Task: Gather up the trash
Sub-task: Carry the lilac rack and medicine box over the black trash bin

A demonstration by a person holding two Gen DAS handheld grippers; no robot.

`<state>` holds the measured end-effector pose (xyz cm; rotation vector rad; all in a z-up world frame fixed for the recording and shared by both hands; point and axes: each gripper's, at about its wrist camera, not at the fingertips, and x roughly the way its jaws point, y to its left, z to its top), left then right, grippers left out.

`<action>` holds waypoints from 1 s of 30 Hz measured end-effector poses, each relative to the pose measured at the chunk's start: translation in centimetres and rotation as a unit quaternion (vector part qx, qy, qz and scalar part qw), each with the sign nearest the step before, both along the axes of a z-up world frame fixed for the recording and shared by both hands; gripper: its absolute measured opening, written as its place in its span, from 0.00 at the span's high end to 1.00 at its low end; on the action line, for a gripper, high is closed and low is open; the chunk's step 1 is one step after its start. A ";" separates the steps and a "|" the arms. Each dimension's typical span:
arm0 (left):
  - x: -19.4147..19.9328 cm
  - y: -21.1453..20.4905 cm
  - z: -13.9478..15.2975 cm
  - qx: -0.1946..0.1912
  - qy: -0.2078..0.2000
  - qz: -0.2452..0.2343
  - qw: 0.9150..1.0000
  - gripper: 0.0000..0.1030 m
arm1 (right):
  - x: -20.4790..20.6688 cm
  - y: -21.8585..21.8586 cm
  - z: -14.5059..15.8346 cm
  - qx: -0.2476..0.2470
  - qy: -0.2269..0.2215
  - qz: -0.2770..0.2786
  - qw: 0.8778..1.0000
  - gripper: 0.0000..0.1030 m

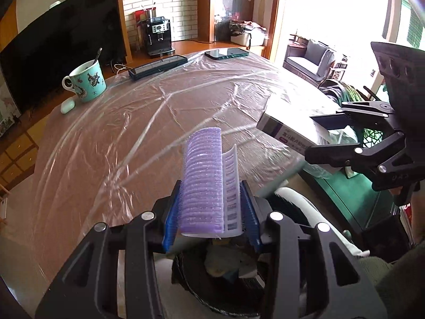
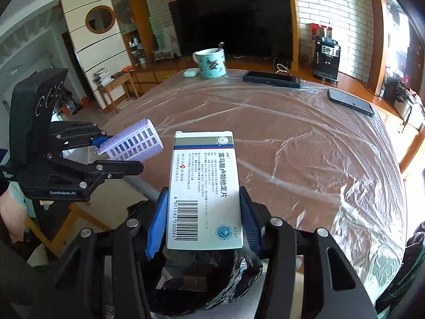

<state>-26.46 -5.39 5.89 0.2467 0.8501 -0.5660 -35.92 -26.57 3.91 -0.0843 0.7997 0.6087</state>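
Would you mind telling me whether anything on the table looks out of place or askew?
Nothing stands out: the mug, earbud case and two phones rest undisturbed; only the plastic cover is wrinkled.

— Where are we?
— We're in a home living room: a big television (image 2: 231,18) on a wooden cabinet, a brick wall (image 1: 156,2), an armchair (image 1: 309,57) by the window.
— And we see a coffee machine (image 2: 326,58) and a mug (image 1: 86,82) on the plastic-covered table (image 1: 132,133).
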 end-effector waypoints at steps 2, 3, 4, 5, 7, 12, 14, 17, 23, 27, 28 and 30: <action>-0.8 0.1 0.0 -0.002 0.001 -0.005 1.000 0.58 | -0.8 0.1 -0.1 0.002 0.002 0.008 1.000 0.51; -1.0 0.2 0.0 -0.002 0.002 -0.007 1.000 0.58 | -1.2 0.2 -0.2 0.001 0.002 0.010 1.000 0.51; -1.6 0.2 -0.1 -0.001 0.001 -0.009 1.000 0.58 | -1.5 0.2 -0.3 0.000 0.002 0.011 1.000 0.51; -1.9 0.2 -0.2 0.000 0.001 -0.010 1.000 0.58 | -1.9 0.3 -0.4 0.000 0.003 0.014 1.000 0.51; -2.5 0.4 -0.4 0.000 0.004 -0.012 1.000 0.58 | -2.4 0.3 -0.5 0.003 0.005 0.019 1.000 0.51; -3.6 0.8 -1.3 -0.003 0.019 -0.012 1.000 0.58 | -4.0 0.6 -1.2 0.001 0.008 0.029 1.000 0.51; -4.2 1.0 -1.8 -0.004 0.025 -0.012 1.000 0.58 | -4.6 0.5 -1.4 0.004 0.010 0.031 0.999 0.51; -4.9 1.1 -2.4 -0.003 0.032 -0.015 0.999 0.58 | -5.6 0.6 -1.9 0.000 0.013 0.036 0.999 0.51; -6.2 0.9 -3.5 0.007 0.041 -0.022 0.999 0.58 | -6.9 0.9 -3.2 -0.007 0.029 0.043 0.999 0.51; -6.4 0.7 -4.7 0.015 0.051 -0.022 0.998 0.58 | -7.1 1.3 -4.7 -0.017 0.046 0.043 0.998 0.51; -6.4 0.6 -5.1 0.017 0.055 -0.021 0.998 0.58 | -7.1 1.4 -5.1 -0.021 0.050 0.043 0.998 0.51; -6.5 0.6 -5.8 0.022 0.060 -0.019 0.998 0.58 | -7.1 1.6 -5.9 -0.027 0.056 0.039 0.997 0.51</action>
